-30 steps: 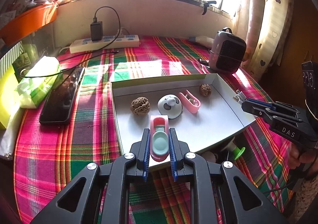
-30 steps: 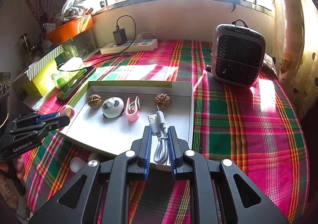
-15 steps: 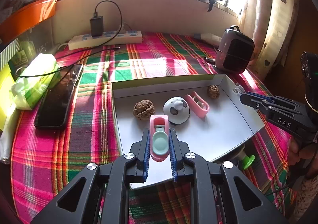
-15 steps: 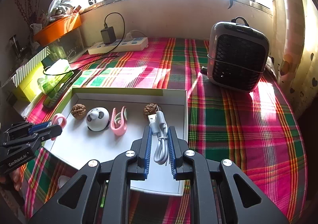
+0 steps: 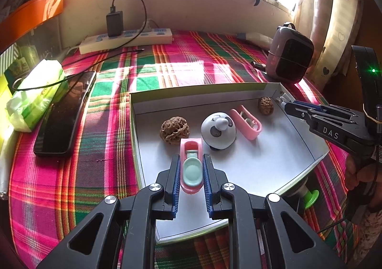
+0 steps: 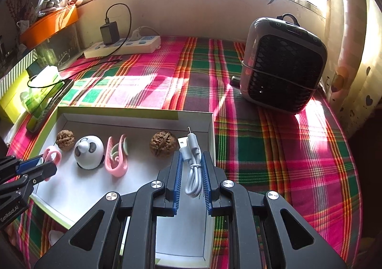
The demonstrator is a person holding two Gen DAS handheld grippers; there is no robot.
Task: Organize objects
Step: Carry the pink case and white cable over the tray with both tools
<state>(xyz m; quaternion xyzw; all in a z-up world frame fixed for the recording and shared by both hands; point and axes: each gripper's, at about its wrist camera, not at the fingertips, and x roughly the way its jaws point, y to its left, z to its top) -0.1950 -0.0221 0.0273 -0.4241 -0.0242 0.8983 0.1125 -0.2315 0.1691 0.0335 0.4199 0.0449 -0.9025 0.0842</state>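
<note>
Tray (image 5: 250, 168) mid-frame below us; our left gripper (image 5: 191, 168) clamps pink clip (image 5: 191, 168), right gripper (image 6: 192, 173) clamps white cable (image 6: 193, 168).

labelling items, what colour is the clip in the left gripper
Pink with a pale mint-green centre; the clip shows best in the left wrist view.

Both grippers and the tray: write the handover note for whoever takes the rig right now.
Left gripper: shut on the pink-and-mint clip, above the white tray.
Right gripper: shut on the white USB cable, above the tray's right end.
Done: in the tray lie two walnuts, a panda toy and a pink clip.
Left: set down both held items in the tray, then the green-based piece beside it.
</note>
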